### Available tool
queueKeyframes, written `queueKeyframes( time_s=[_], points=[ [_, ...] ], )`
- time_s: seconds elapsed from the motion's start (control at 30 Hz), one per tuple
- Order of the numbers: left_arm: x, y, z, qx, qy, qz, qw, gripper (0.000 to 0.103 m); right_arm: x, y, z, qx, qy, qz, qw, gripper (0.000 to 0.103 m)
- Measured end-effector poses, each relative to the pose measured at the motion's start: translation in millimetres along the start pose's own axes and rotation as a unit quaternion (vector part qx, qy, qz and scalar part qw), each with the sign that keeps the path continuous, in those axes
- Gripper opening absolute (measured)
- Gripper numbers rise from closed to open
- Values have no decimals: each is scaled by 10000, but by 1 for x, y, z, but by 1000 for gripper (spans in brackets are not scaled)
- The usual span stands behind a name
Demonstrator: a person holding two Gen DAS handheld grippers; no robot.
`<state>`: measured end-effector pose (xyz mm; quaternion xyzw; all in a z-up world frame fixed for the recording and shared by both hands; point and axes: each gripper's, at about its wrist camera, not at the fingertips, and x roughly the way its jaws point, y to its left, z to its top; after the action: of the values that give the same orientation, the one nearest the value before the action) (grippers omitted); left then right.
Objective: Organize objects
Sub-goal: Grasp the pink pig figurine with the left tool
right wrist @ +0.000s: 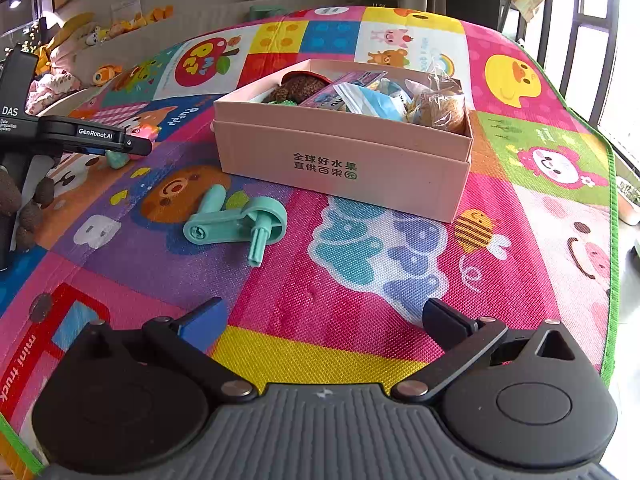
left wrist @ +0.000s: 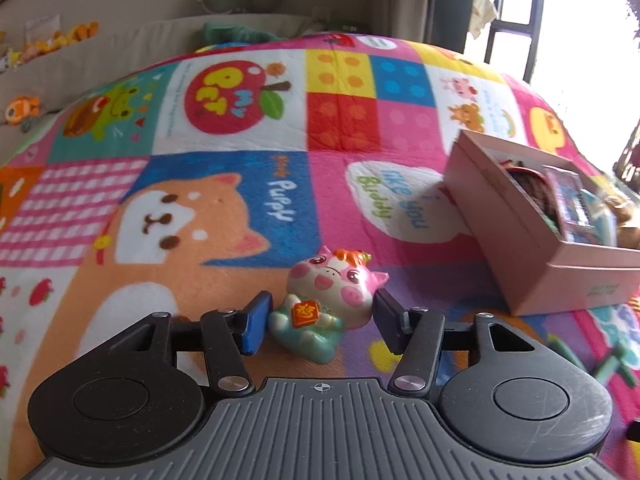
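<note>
A pink and teal pig figurine [left wrist: 324, 304] lies on the colourful play mat between the fingers of my left gripper [left wrist: 320, 320]. The fingers flank it closely; I cannot tell whether they touch it. In the right wrist view the left gripper [right wrist: 132, 148] is at the far left with the figurine [right wrist: 140, 134] at its tips. A pink cardboard box [right wrist: 344, 160] stands on the mat, holding several packets and toys; it also shows in the left wrist view [left wrist: 532, 240]. My right gripper [right wrist: 324, 320] is open and empty over the mat. A teal plastic crank toy [right wrist: 240, 224] lies in front of the box.
The play mat [right wrist: 520, 184] has a green edge on the right, with floor and window bars beyond. Plush toys [right wrist: 100, 32] sit along a ledge at the back left.
</note>
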<state>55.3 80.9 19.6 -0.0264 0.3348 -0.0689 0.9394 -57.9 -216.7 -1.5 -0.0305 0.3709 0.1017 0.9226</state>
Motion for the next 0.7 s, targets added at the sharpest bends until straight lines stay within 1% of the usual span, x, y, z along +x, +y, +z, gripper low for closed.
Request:
queueKeyframes(
  time_s=[0.13, 0.23, 0.37, 0.47, 0.57, 0.63, 0.7],
  points=[
    [-15, -11, -11, 15, 103, -118, 9999, 59, 0, 0, 0, -3, 0, 2, 10000, 103],
    [-36, -22, -27, 39, 176, -224, 9996, 59, 0, 0, 0, -1, -1, 3, 10000, 103],
    [-63, -36, -49, -107, 242, -388, 9989, 59, 0, 0, 0, -5, 0, 3, 10000, 103],
    [-71, -42, -60, -236, 157, -404, 9988, 60, 1, 0, 0, -4, 2, 4, 10000, 103],
    [-69, -42, -63, -320, 45, -376, 9988, 60, 1, -1, 1, 24, 1, -6, 10000, 103],
    [-69, -43, -64, -269, 0, -362, 9990, 60, 1, -1, 1, 51, 17, -28, 10000, 103],
    [-68, -46, -68, -114, -114, -329, 9993, 60, 1, 0, 3, 87, 54, -64, 9999, 103]
  ],
)
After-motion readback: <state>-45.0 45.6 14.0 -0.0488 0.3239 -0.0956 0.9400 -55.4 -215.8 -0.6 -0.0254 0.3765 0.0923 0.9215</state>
